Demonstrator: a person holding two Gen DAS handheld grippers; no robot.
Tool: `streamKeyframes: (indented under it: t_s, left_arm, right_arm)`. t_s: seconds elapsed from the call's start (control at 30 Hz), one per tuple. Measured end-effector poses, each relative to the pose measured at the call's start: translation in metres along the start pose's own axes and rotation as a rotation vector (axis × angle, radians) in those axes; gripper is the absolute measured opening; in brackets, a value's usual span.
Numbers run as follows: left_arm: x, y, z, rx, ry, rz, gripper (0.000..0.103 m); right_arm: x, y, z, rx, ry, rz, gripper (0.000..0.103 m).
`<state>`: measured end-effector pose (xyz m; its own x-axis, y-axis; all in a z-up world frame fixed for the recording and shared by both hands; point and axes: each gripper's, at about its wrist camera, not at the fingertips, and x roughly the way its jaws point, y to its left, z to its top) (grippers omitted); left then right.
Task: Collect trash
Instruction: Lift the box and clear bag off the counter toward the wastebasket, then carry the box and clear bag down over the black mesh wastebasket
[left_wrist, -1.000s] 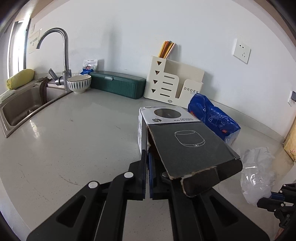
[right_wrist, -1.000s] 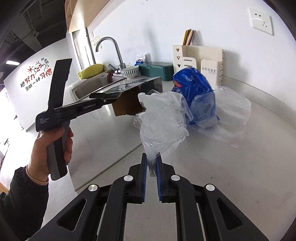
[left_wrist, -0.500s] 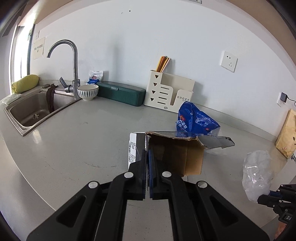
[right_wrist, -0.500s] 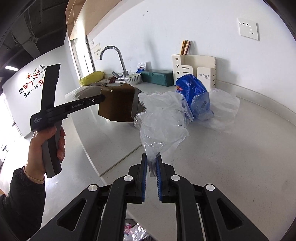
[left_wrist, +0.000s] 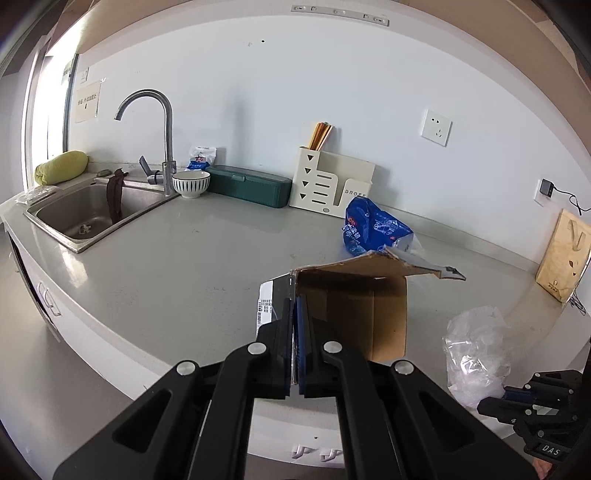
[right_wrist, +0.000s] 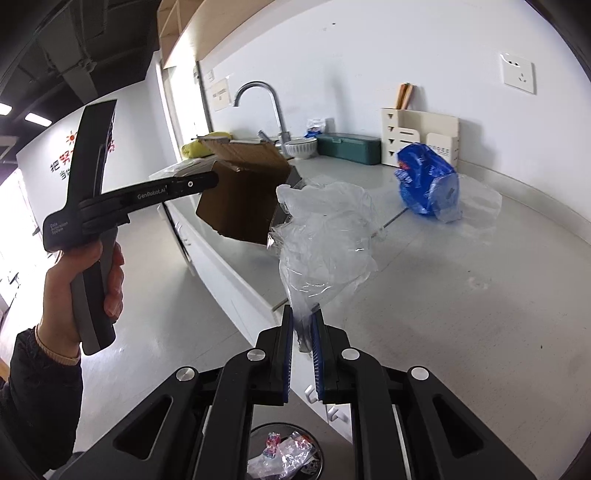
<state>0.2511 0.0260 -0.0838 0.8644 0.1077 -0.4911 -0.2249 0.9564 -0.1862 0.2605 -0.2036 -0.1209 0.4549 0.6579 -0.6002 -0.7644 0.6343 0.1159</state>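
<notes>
My left gripper (left_wrist: 295, 321) is shut on the wall of an open cardboard box (left_wrist: 354, 310) and holds it in the air beyond the counter's front edge; the box also shows in the right wrist view (right_wrist: 243, 195). My right gripper (right_wrist: 302, 332) is shut on a crumpled clear plastic bag (right_wrist: 321, 240), also in the left wrist view (left_wrist: 476, 354). A blue snack bag (right_wrist: 428, 181) lies on clear plastic on the counter. A trash bin (right_wrist: 284, 454) holding wrappers stands on the floor below my right gripper.
The grey counter (left_wrist: 184, 254) holds a sink (left_wrist: 85, 214) with a faucet, a striped bowl (left_wrist: 191, 183), a green container (left_wrist: 249, 184), a cream utensil rack (left_wrist: 328, 184) and a wooden board (left_wrist: 565, 254) at the right. White cabinets (right_wrist: 221, 269) run below.
Both grippers have pulled back from the counter past its front edge, carrying the box and the plastic bag. The trash bin has come into the right wrist view.
</notes>
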Motion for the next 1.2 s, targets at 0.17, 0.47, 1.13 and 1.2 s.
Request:
streamKeyframes:
  t_s: [0.17, 0.47, 1.13, 1.2]
  left_arm:
    - [-0.028, 0.002, -0.022, -0.018, -0.011, 0.007, 0.003]
    - [-0.069, 0.002, -0.058, -0.015, -0.014, -0.007, 0.003]
    - [-0.101, 0.026, -0.188, -0.074, 0.154, 0.016, 0.003]
    - [-0.093, 0.030, -0.203, -0.082, 0.181, 0.029, 0.003]
  right_arm:
    - [-0.004, 0.019, -0.018, -0.015, 0.018, 0.033, 0.014]
    - [-0.015, 0.041, -0.065, 0.014, 0.036, 0.027, 0.014]
    - [0.004, 0.081, -0.160, 0.029, 0.155, 0.069, 0.014]
    - [0.011, 0.078, -0.172, 0.024, 0.176, 0.070, 0.014]
